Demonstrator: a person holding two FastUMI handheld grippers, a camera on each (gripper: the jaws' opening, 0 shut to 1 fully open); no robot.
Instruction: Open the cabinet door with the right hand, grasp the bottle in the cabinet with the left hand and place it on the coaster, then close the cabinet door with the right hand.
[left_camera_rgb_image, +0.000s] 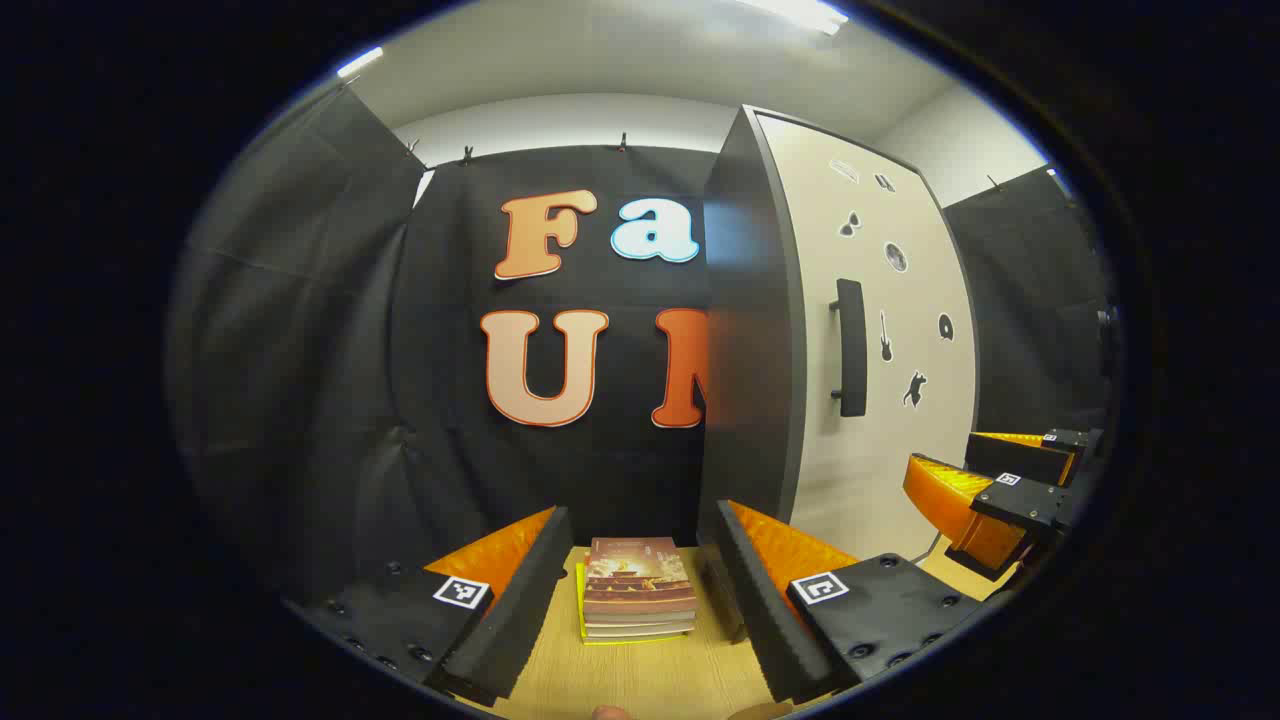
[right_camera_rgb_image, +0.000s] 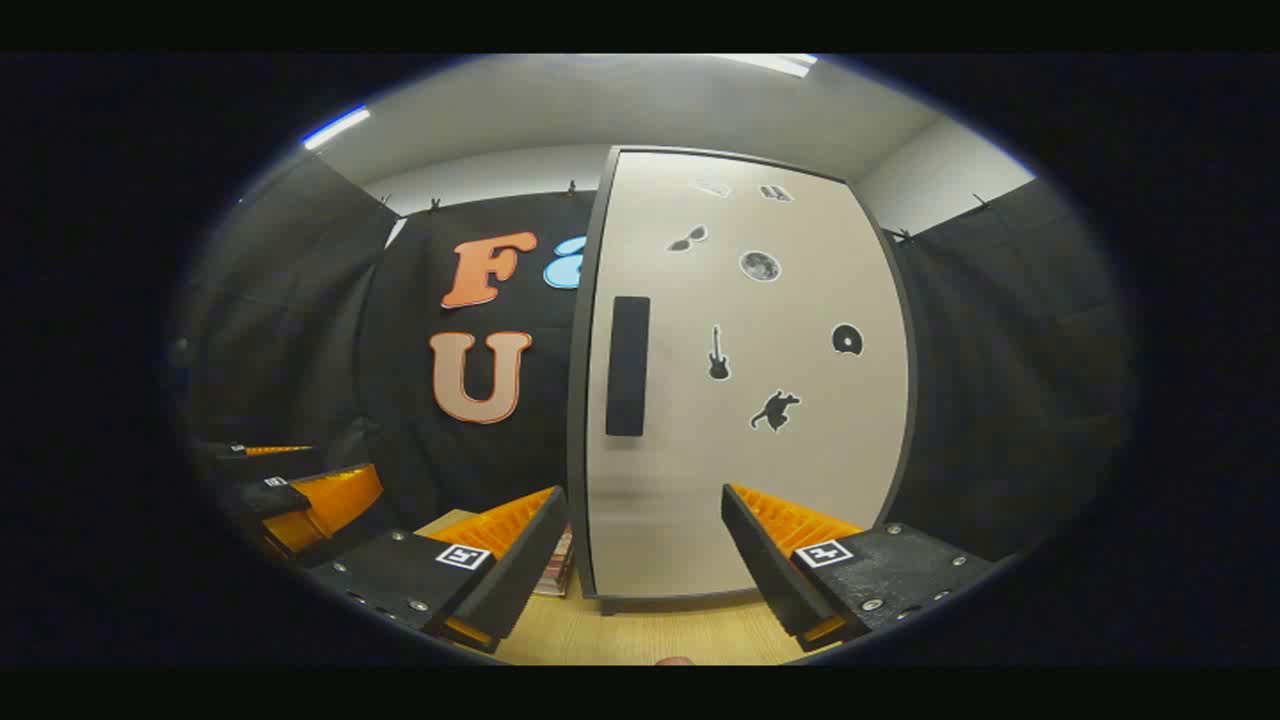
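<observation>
A tall cabinet with a pale door (right_camera_rgb_image: 745, 400) stands shut on the wooden table; the door (left_camera_rgb_image: 880, 330) carries small stickers and a dark vertical handle (right_camera_rgb_image: 627, 365) near its left edge. In the left gripper view the handle (left_camera_rgb_image: 851, 347) sits right of centre. My right gripper (right_camera_rgb_image: 640, 560) is open, a short way in front of the door and below the handle. My left gripper (left_camera_rgb_image: 635, 600) is open too, pointing at a stack of books. The right gripper (left_camera_rgb_image: 1010, 480) shows at the far right of the left gripper view. The left gripper (right_camera_rgb_image: 290, 490) appears low left in the right gripper view.
A stack of books (left_camera_rgb_image: 638, 590) lies on the wooden table (left_camera_rgb_image: 640, 680) left of the cabinet, in front of the black cloth wall. Its edge (right_camera_rgb_image: 560, 565) peeks out beside the cabinet's left side. Black cloth closes the booth on both sides.
</observation>
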